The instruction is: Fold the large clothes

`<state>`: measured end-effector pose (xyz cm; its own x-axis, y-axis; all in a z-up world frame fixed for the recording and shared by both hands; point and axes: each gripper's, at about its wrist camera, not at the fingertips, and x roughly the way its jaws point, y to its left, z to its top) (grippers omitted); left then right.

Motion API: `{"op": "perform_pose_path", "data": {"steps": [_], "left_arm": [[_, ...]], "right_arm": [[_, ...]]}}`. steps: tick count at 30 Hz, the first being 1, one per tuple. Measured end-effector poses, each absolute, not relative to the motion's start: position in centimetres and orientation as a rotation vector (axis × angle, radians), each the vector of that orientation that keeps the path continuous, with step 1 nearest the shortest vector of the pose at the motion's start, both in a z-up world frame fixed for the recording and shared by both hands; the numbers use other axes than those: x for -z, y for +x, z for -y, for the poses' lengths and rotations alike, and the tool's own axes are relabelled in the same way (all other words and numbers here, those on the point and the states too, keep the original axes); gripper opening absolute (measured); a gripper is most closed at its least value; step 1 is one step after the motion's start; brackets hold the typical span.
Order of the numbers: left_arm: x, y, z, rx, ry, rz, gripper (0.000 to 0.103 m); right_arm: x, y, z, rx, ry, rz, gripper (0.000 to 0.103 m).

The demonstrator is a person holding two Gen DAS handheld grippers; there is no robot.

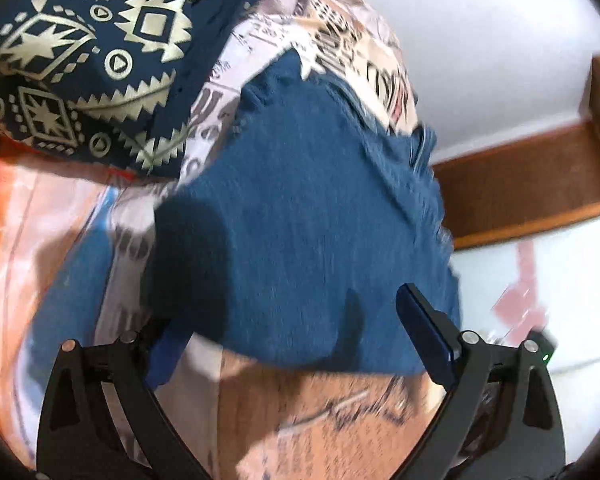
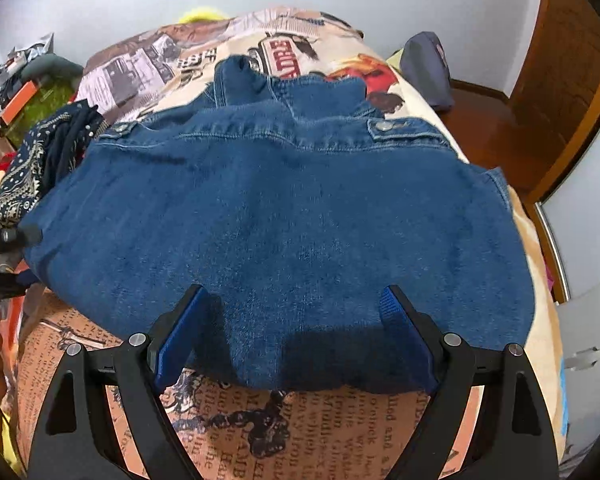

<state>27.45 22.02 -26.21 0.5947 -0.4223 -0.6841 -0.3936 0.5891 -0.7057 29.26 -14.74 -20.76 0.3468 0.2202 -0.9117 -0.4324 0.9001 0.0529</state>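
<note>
While both tongs hover at the hem:
Denim jacket (image 2: 284,216): spread flat on the newsprint-patterned bedspread (image 2: 300,432).
Right tongs (image 2: 296,340): wide apart, gripping nothing.
Left tongs (image 1: 296,340): wide apart, holding nothing.
Patterned navy cloth (image 1: 80,56): beside the jacket.

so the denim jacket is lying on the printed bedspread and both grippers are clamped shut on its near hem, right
Not quite. The denim jacket does lie on the printed bedspread, but both grippers are open, not clamped: the right gripper in the right wrist view and the left gripper in the left wrist view.
</note>
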Motion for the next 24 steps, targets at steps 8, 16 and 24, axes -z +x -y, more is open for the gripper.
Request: {"op": "perform_pose_path", "data": {"steps": [8, 16, 24], "left_arm": [[26.1, 30.0, -22.0, -0.134, -0.959, -0.931, 0.053], [17.5, 32.1, -18.2, -0.14, -0.596, -0.814, 0.027], [6.6, 31.5, -16.7, -0.084, -0.352, -0.59, 0.025]], "right_arm": [[21.0, 30.2, 15.4, -0.396, -0.121, -1.184, 0.085], [18.4, 29.2, 16.2, -0.366, -0.149, -1.146, 0.085], [14.0, 29.8, 13.5, -0.423, -0.081, -1.098, 0.085]]}}
